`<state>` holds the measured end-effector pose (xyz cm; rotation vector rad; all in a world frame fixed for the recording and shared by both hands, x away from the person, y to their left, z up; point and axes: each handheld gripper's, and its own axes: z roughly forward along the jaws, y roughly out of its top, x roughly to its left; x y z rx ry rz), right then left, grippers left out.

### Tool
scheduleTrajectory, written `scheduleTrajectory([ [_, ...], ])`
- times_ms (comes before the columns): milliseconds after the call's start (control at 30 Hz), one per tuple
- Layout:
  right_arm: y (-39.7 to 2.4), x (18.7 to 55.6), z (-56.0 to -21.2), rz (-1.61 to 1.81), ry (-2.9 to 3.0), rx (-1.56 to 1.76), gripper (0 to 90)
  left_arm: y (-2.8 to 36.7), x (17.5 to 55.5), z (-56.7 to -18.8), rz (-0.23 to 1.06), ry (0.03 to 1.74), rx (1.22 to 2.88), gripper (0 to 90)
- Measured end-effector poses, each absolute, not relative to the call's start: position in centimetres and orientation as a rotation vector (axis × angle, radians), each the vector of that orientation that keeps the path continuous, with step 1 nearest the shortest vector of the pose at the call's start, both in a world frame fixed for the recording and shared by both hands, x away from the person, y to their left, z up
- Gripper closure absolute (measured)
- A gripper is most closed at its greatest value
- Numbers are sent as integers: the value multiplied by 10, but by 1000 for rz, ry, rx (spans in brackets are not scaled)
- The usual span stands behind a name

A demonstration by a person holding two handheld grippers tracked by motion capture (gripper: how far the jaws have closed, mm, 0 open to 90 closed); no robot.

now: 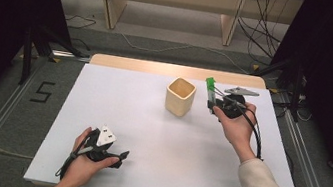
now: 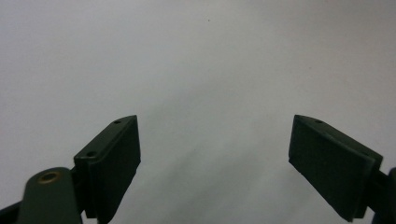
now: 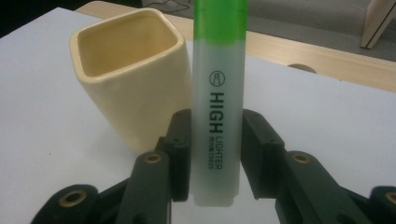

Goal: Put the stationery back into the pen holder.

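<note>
Highlighter duty is on the right hand-held gripper here: its jaws are pinching the pale barrel near the tail end, so the green cap sticks up and away from the hand. Makes sense if the plan is to drop it into the cream square cup, since a low grip leaves most of the pen free to go past the rim. From the high view the highlighter is held above the desk just to the right of the cup, close beside it but not over the opening yet, and I can't tell if they touch. My guess is the next bit needs a small shift across and a tilt to line it up with the opening. Left hand-held gripper is parked at the near-left part of the desk, jaws spread wide with nothing between them, well apart from the cup, probably just keeping out of the way.
</note>
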<state>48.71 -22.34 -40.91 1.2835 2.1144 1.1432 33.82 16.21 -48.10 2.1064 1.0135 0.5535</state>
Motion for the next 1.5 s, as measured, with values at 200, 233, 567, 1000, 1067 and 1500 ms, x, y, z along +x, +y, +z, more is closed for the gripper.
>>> scheduleTrajectory([
  [200, -217, 491, -405, 1151, 2113, 1269, 662, 162, 338, -481, 553, 1013, 2106, 166],
  [233, -216, 492, -404, 1160, 2112, 1258, 662, 162, 338, -481, 553, 1010, 2111, 166],
  [567, -204, 498, -398, 1181, 2102, 1255, 662, 162, 338, -481, 552, 1013, 2103, 166],
  [1000, -196, 505, -392, 1204, 2084, 1239, 662, 162, 338, -481, 550, 1012, 2103, 166],
  [1067, -195, 506, -390, 1202, 2084, 1237, 662, 162, 338, -481, 551, 1011, 2103, 166],
  [1500, -179, 515, -385, 1237, 2076, 1213, 662, 162, 338, -480, 548, 1009, 2102, 166],
])
